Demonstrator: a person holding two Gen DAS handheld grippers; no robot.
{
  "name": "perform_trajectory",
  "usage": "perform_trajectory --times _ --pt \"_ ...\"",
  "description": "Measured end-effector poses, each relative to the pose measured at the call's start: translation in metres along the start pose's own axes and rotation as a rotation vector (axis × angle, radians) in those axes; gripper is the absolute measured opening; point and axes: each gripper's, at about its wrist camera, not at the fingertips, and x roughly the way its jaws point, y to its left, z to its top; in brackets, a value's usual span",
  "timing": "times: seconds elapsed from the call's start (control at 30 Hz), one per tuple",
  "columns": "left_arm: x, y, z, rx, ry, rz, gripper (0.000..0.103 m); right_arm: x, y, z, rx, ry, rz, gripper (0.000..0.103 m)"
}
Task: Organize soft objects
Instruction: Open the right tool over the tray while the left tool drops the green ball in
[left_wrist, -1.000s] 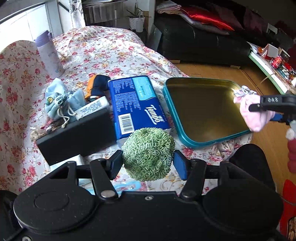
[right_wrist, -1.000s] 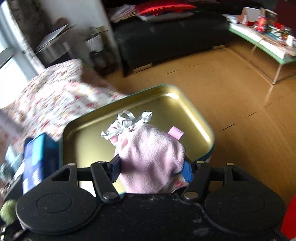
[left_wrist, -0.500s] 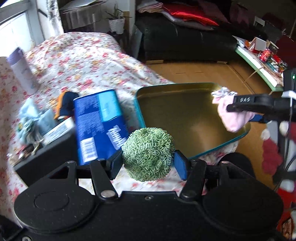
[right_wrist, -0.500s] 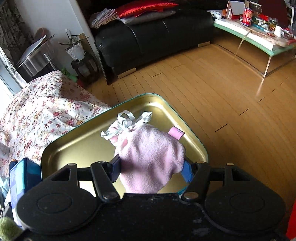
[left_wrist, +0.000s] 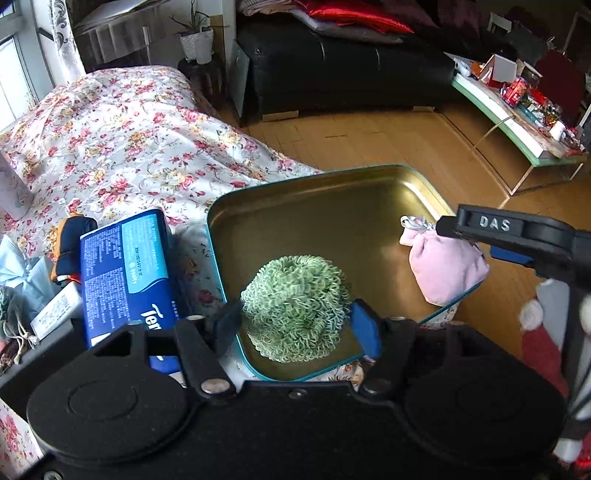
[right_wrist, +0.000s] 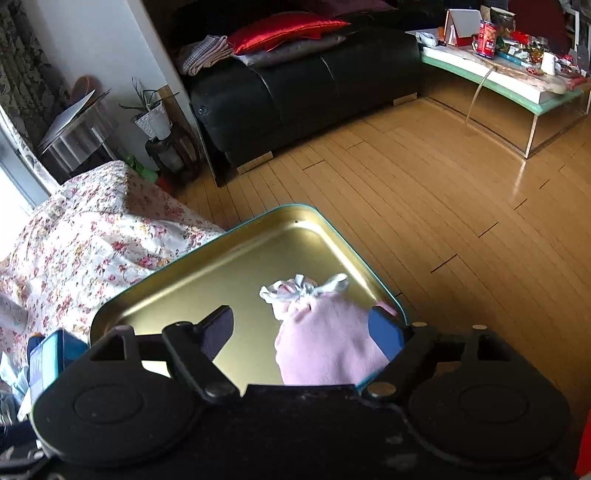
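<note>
A green curly ball (left_wrist: 295, 308) sits in the near corner of the gold tin tray (left_wrist: 295, 221) with a teal rim. My left gripper (left_wrist: 295, 323) straddles it; its jaws are opening and the blue pads stand just off the ball's sides. A pink drawstring pouch (right_wrist: 325, 343) lies at the tray's right edge (right_wrist: 221, 280). My right gripper (right_wrist: 303, 325) is over it with its jaws opening. The left finger is well clear of the pouch, which leans on the right pad. From the left wrist view the pouch (left_wrist: 443, 266) shows below the right gripper's black finger.
The tray rests on a floral cloth (left_wrist: 129, 140) near its edge, above a wooden floor (right_wrist: 424, 192). Left of the tray lie a blue tissue pack (left_wrist: 125, 266), an orange-and-navy item (left_wrist: 70, 236) and a pale blue pouch (left_wrist: 22, 280). Farther back are a black sofa (right_wrist: 295, 85) and a glass table (right_wrist: 517, 88).
My left gripper carried the green ball rightward to over the tray. Both grippers' jaws have widened; the pink pouch has slipped from the right grip and sunk toward the right finger.
</note>
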Motion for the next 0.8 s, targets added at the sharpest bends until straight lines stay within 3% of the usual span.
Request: perform_trajectory --times 0.03,0.33,0.43,0.63,0.8 --pt "0.001 0.0 0.0 -0.005 -0.004 0.005 0.073 -0.001 0.0 -0.002 -0.003 0.005 0.004 0.08" --pt "-0.005 0.01 -0.01 -0.02 0.001 0.048 0.075 -0.005 0.005 -0.024 -0.03 0.068 0.013 0.08" --pt "-0.009 0.02 -0.017 -0.036 0.011 0.072 0.081 -0.009 0.01 -0.032 -0.049 0.084 0.017 0.08" --pt "-0.023 0.046 -0.038 -0.092 0.019 0.113 0.083 -0.016 0.019 -0.047 -0.074 0.129 0.034 0.08" --pt "-0.036 0.076 -0.056 -0.138 0.031 0.198 0.083 -0.024 0.03 -0.064 -0.115 0.17 0.047 0.08"
